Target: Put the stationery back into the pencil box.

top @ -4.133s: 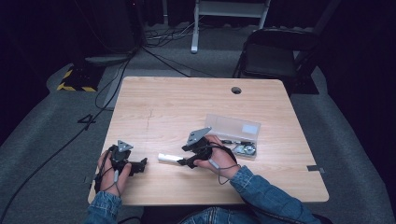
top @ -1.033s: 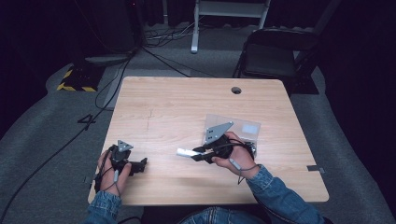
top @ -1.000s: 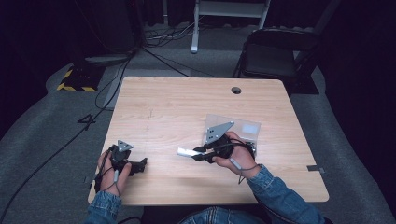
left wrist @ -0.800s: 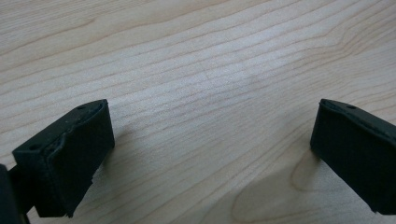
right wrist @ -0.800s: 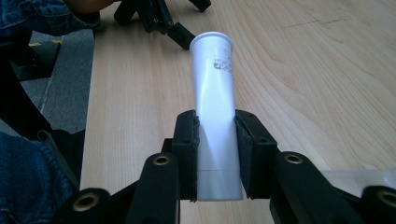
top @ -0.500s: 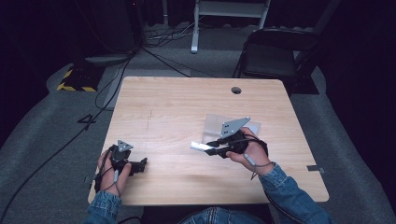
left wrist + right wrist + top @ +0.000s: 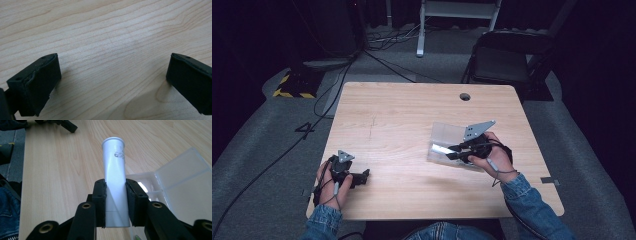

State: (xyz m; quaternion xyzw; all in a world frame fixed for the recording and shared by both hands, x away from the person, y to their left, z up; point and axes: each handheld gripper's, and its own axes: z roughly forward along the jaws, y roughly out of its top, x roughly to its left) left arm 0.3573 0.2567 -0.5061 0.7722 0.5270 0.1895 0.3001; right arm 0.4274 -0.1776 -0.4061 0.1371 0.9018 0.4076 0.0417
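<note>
Right gripper (image 7: 115, 202) clamps white tube (image 7: 114, 167) over open clear box (image 7: 447, 142) — likely for stowing; left gripper (image 7: 354, 177) rests wide, idle.

The smooth white plastic tube (image 7: 114, 177) carries a small dark grey printed mark near its rim, at twelve o'clock in the right gripper view. The matte black right gripper (image 7: 115, 202) has brass-coloured rivets. At three o'clock, the clear, frosted plastic box (image 7: 180, 182) looks milky. The light wooden table (image 7: 105, 37) shows pale tan grain with darker wavy lines.
</note>
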